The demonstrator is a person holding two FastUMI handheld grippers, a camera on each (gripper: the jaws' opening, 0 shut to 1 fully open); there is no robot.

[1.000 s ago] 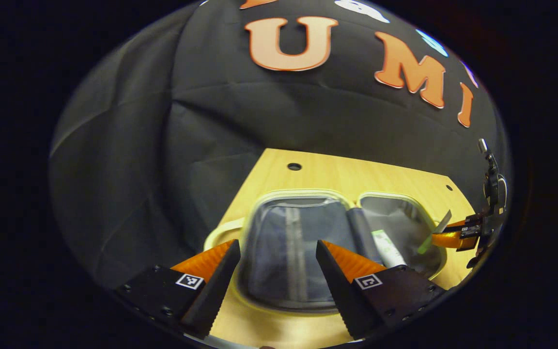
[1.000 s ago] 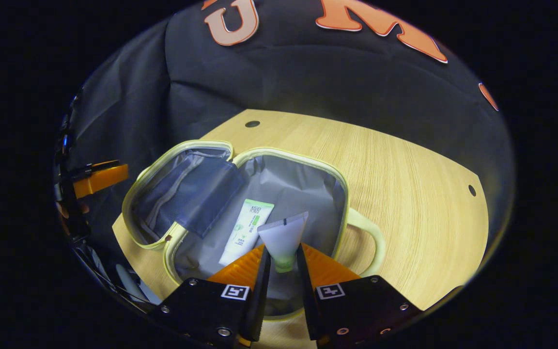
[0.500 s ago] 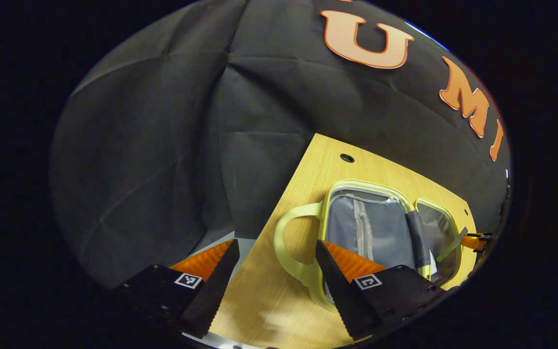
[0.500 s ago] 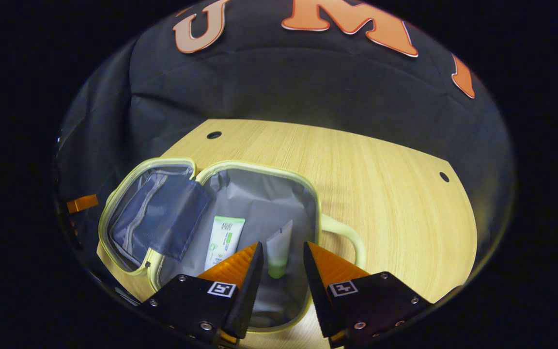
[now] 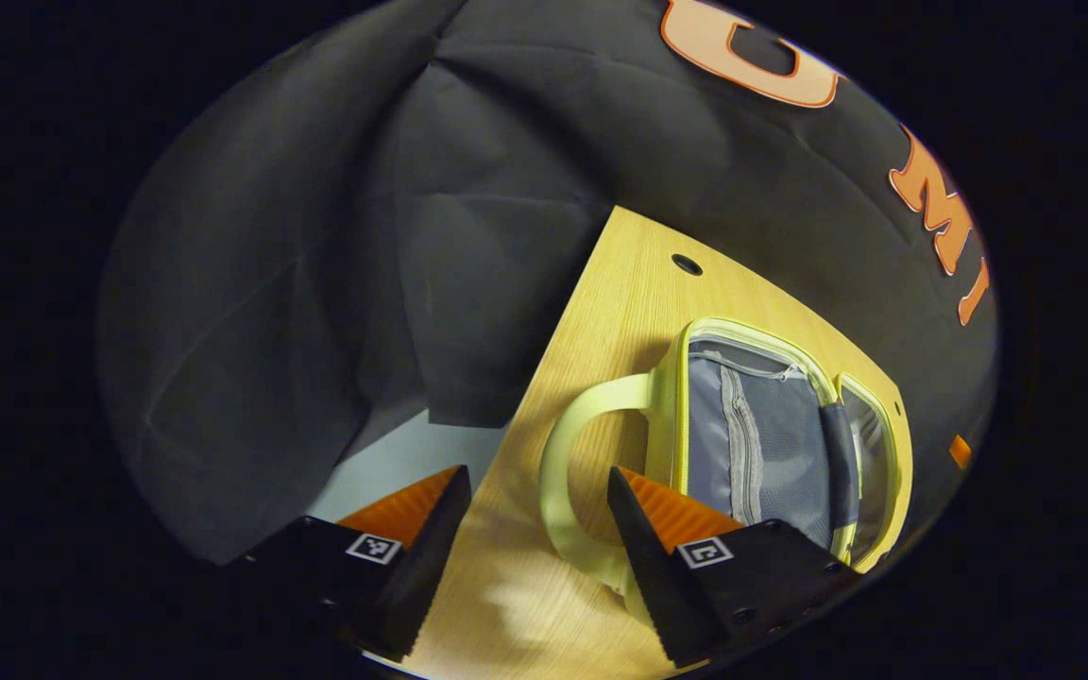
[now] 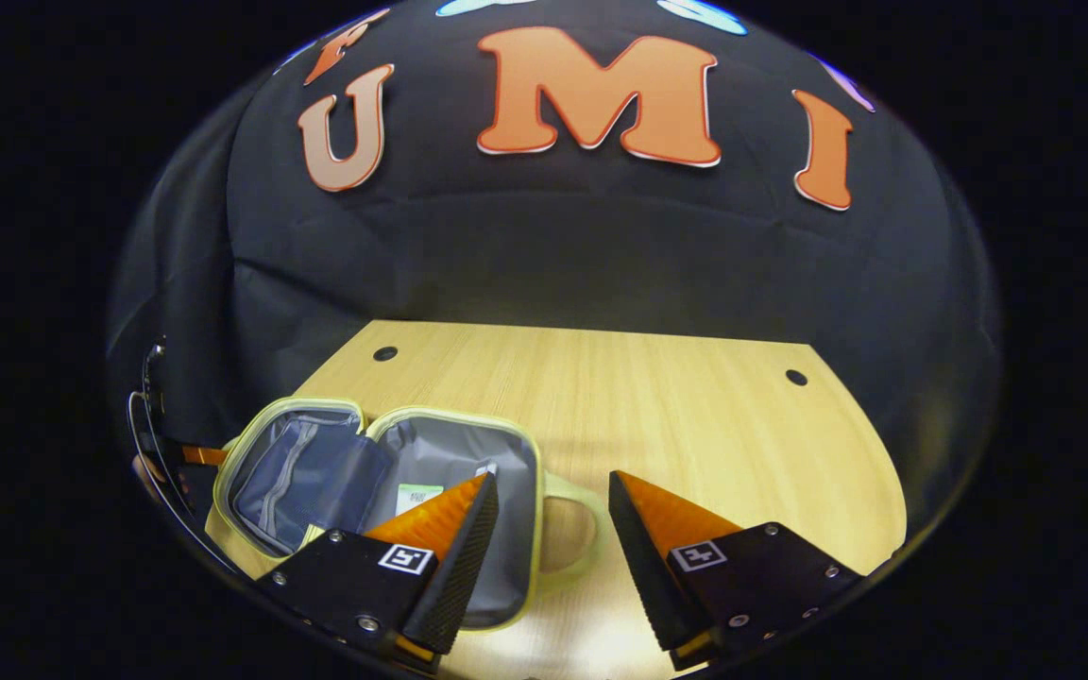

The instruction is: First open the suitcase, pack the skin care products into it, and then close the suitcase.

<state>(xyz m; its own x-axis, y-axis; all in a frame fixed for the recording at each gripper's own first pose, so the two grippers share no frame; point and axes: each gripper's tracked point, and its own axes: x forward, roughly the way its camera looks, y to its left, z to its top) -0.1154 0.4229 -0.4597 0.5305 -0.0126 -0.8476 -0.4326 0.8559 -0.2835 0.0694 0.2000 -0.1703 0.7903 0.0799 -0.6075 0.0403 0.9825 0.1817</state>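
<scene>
Yellow-trimmed suitcase point(image 6: 383, 491) lies open, one tube point(image 6: 418, 496) visible inside; both grippers' jaws gape wide, empty.

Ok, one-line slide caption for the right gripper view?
Open right tool above the wooden table, beside the open suitcase.

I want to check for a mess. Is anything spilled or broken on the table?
Nothing looks spilled or broken. The suitcase lies open and flat on the wooden table, with a skin care tube inside its gray half. Both grippers are open and hold nothing.
</scene>
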